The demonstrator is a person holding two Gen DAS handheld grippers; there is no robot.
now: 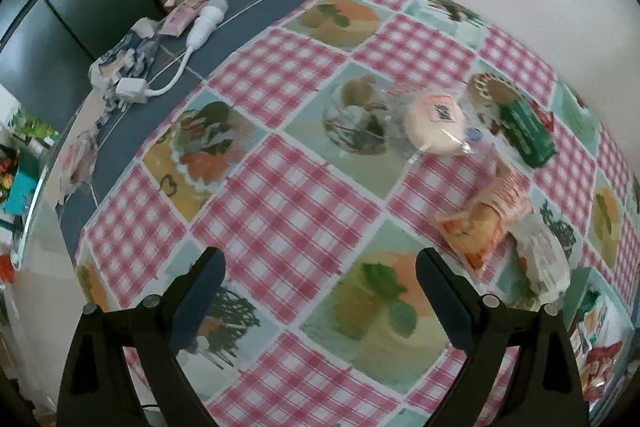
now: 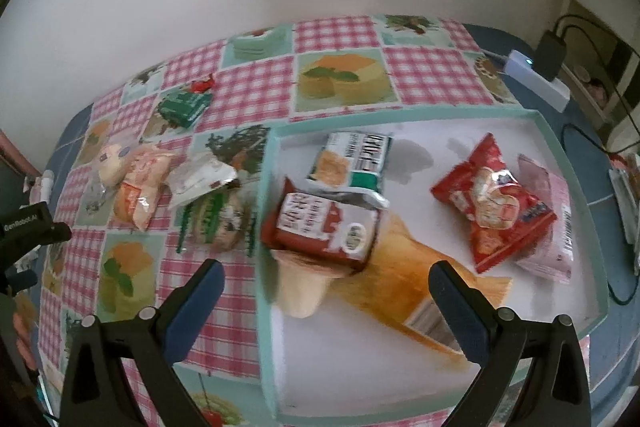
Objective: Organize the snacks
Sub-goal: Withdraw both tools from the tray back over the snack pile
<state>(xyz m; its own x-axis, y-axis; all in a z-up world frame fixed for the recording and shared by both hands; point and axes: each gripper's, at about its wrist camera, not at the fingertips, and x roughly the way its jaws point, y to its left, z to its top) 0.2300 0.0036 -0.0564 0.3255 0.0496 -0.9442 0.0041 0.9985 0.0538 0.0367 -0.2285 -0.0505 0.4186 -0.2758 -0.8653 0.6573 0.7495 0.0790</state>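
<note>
A teal-rimmed white tray (image 2: 560,139) lies on the checked tablecloth and holds several snack packs: a red-and-silver pack (image 2: 324,227), a green-and-white pack (image 2: 352,163), a red bag (image 2: 496,203), a pink pack (image 2: 552,223) and an orange wrapper (image 2: 404,279). My right gripper (image 2: 324,291) is open and empty above the tray's near left part. Loose snacks lie left of the tray: an orange pack (image 2: 136,191), a silver pack (image 2: 200,175), a green box (image 2: 184,107). My left gripper (image 1: 320,279) is open and empty over the cloth, with a round wrapped bun (image 1: 436,125), green box (image 1: 526,131) and orange pack (image 1: 480,227) ahead right.
A clear glass jar (image 1: 356,119) lies by the bun. A white charger and cable (image 1: 168,67) and small packets (image 1: 182,15) sit at the table's far left. A power strip (image 2: 536,75) with cables sits beyond the tray. A wall stands behind the table.
</note>
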